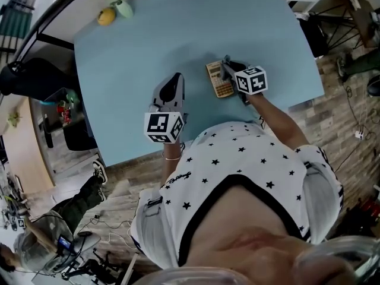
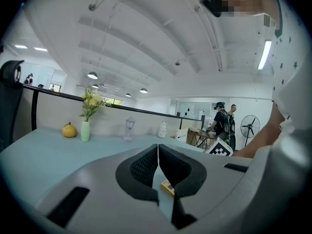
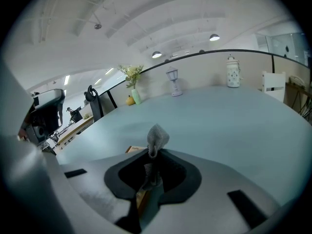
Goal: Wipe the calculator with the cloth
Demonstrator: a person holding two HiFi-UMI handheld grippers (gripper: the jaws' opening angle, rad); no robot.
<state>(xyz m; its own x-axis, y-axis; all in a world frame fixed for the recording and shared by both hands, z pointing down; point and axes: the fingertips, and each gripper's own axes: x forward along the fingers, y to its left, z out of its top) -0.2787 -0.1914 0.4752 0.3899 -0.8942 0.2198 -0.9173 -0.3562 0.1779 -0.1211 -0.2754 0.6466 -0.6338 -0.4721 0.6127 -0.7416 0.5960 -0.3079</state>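
Note:
A tan calculator (image 1: 218, 79) lies on the light blue table (image 1: 130, 70), near its front right. My right gripper (image 1: 226, 69) reaches over the calculator's right edge. In the right gripper view the right gripper (image 3: 152, 153) is shut on a small grey cloth (image 3: 157, 137), which sticks up as a tuft above the jaws. A calculator corner (image 3: 136, 149) shows just left of them. My left gripper (image 1: 177, 77) hovers left of the calculator, shut with nothing in it. The left gripper (image 2: 158, 148) points across the table, and a bit of the calculator (image 2: 167, 186) shows below its jaws.
A vase of yellow flowers (image 1: 123, 7) and an orange fruit (image 1: 106, 16) stand at the table's far left edge, with a small lantern (image 3: 172, 84) and a white jar (image 3: 233, 73) further along. An office chair (image 1: 27, 76) is at the left. A person sits on the floor (image 1: 83, 200).

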